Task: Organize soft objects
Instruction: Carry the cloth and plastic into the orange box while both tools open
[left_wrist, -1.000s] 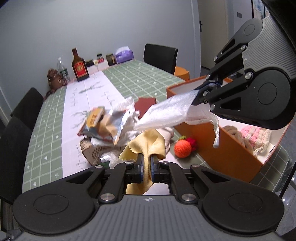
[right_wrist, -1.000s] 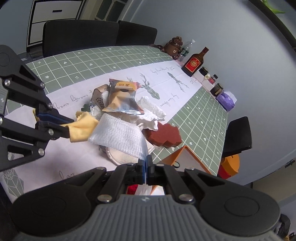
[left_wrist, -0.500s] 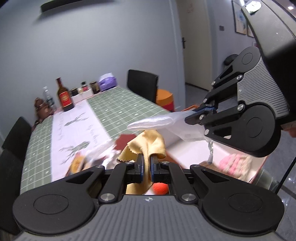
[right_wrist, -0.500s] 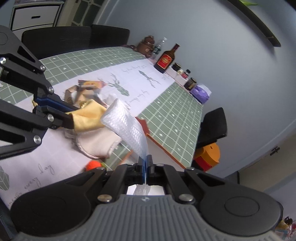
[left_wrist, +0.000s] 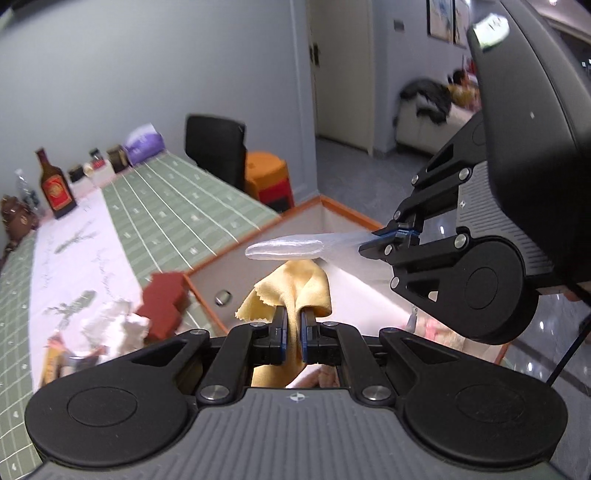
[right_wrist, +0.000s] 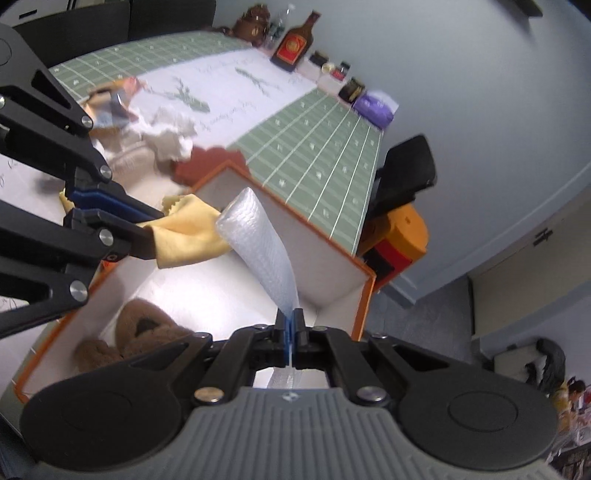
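My left gripper (left_wrist: 293, 317) is shut on a yellow cloth (left_wrist: 295, 284), also seen in the right wrist view (right_wrist: 188, 236), held above the orange box (left_wrist: 343, 210). My right gripper (right_wrist: 293, 325) is shut on a white bubble-wrap pouch (right_wrist: 258, 240), which sticks out over the box's white inside (right_wrist: 207, 291); the pouch also shows in the left wrist view (left_wrist: 288, 248). A brown plush toy (right_wrist: 144, 332) lies in the box. Something pink (left_wrist: 436, 326) lies in the box below the right gripper (left_wrist: 391, 238).
On the green checked table (left_wrist: 177, 210) left of the box lie a dark red sponge-like piece (left_wrist: 164, 299), crumpled white material (right_wrist: 170, 136) and snack packets (right_wrist: 110, 99). A bottle (left_wrist: 55, 184), jars and a purple pack (left_wrist: 142, 147) stand at the far end. A black chair (left_wrist: 216, 147) stands behind.
Both grippers have carried their loads from over the pile on the table rightward to above the open orange box. Both stay shut.
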